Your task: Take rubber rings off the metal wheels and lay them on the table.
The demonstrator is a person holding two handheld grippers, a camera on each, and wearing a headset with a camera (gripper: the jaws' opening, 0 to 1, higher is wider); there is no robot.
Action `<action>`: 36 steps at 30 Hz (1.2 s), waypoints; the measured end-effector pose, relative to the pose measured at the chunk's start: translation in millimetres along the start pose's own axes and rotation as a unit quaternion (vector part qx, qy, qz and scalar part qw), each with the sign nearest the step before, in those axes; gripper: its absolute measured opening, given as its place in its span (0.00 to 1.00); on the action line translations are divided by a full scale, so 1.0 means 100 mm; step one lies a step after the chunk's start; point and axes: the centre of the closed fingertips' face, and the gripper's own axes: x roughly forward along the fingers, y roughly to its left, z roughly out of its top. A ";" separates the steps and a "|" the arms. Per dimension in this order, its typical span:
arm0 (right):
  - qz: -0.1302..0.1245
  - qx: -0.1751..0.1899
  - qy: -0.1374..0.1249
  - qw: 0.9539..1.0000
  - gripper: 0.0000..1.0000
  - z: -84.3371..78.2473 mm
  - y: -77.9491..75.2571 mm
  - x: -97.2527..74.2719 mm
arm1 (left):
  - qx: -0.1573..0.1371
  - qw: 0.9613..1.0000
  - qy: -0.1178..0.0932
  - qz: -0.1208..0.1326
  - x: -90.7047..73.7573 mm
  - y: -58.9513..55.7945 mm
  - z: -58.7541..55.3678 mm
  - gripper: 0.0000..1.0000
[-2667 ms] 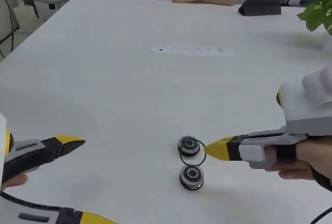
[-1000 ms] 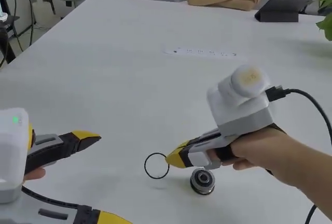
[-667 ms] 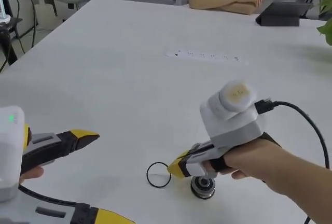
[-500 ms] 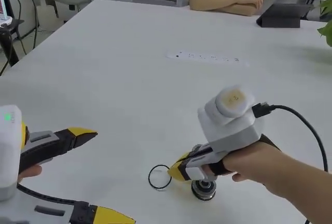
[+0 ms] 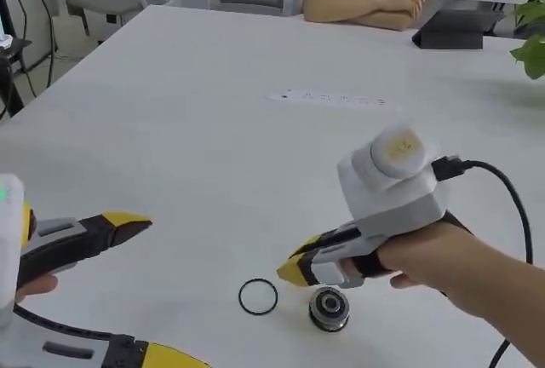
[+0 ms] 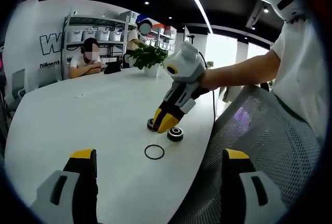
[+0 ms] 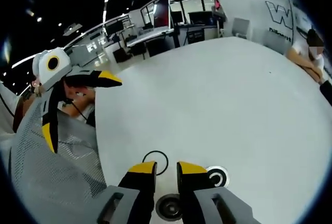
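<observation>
One rubber ring [image 5: 258,296] is seen lying flat on the tabletop [image 5: 213,146], touched by nothing, just beside the yellow tips of the right gripper [image 5: 294,271]. That gripper's fingers are held narrowly parted, with nothing pinched between them. A metal wheel [image 5: 329,309] stands near the ring on its other side, and a second wheel [image 7: 218,176] is made out close by in the right gripper view. A dark band is seen around the nearer wheel, but whether each wheel carries a ring cannot be told for certain. The left gripper [image 5: 157,290] is held well apart, off to the person's left, its fingers spread wide and empty. The laying-down of this ring is judged complete, so a ring on a wheel is to be addressed next. The tips are best brought down at the wheel's rim rather than over its hub, so that only the rubber is caught. One tip should be worked under the band and the band rolled outward over the edge, not pulled straight up, since a light wheel would probably be lifted with it. The wheel could be steadied by the idle left gripper. The ring already laid down should be kept clear of, lest it be dragged.
</observation>
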 end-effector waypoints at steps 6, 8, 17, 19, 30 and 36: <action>-0.004 -0.007 -0.032 0.999 0.15 0.10 -0.02 -0.24 | 0.005 1.000 0.003 -0.005 -0.01 -0.02 0.02 0.99; -0.001 -0.012 -0.045 0.999 0.16 0.13 -0.02 -0.32 | 0.007 1.000 0.005 -0.006 0.00 -0.03 0.03 0.99; 0.029 -0.054 -0.088 0.994 0.21 0.07 0.07 -0.64 | 0.026 0.999 0.020 -0.022 0.02 -0.06 0.10 0.99; 0.035 -0.043 -0.093 0.994 0.22 0.02 0.07 -0.67 | 0.035 0.999 0.023 -0.026 0.02 -0.06 0.13 0.99; 0.021 0.009 -0.096 0.995 0.23 -0.35 -0.08 -0.67 | 0.079 0.996 0.027 -0.039 0.02 -0.02 0.42 0.99; 0.035 0.026 -0.092 0.995 0.23 -0.45 -0.07 -0.65 | 0.097 0.994 0.019 -0.051 0.05 0.01 0.62 0.99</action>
